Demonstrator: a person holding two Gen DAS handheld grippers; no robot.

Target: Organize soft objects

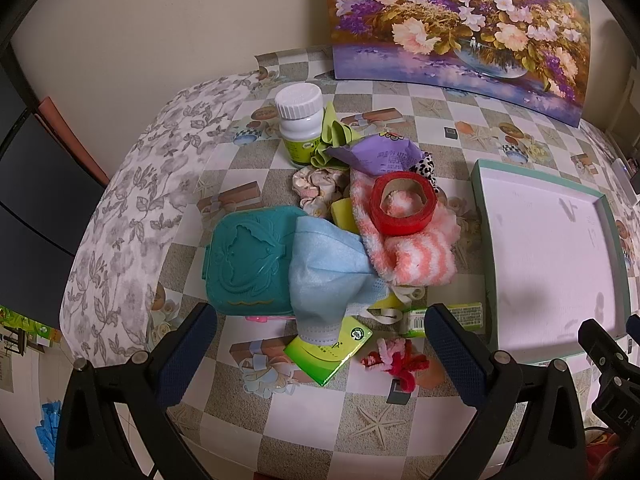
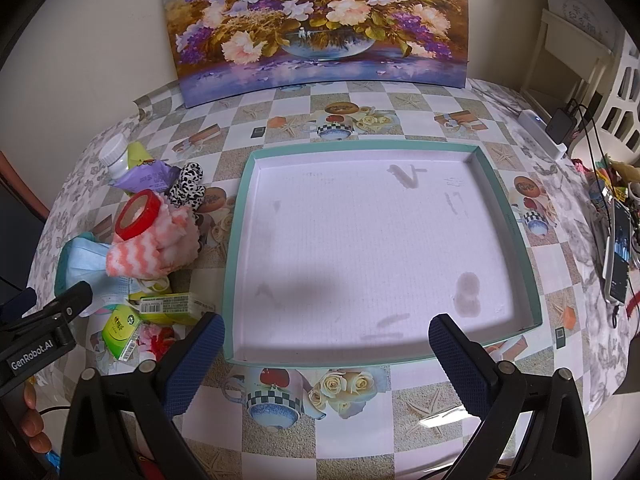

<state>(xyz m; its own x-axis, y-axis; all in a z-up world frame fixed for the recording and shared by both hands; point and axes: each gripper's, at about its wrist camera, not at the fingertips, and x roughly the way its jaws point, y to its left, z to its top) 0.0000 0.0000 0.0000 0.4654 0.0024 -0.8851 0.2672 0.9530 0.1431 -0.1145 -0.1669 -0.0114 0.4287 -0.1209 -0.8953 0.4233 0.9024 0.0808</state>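
Note:
A pile lies on the checked table. In the left wrist view it holds a blue face mask, a pink-and-white striped fuzzy sock under a red tape roll, a floral scrunchie, a spotted scrunchie and red-pink pipe cleaners. My left gripper is open and empty, just short of the mask. My right gripper is open and empty at the near rim of the teal-edged white tray, which holds nothing. The sock and mask lie left of the tray.
A teal plastic case, white pill bottle, purple packet, green tissue pack and gum box sit in the pile. A flower painting leans on the back wall. A phone and cables lie far right.

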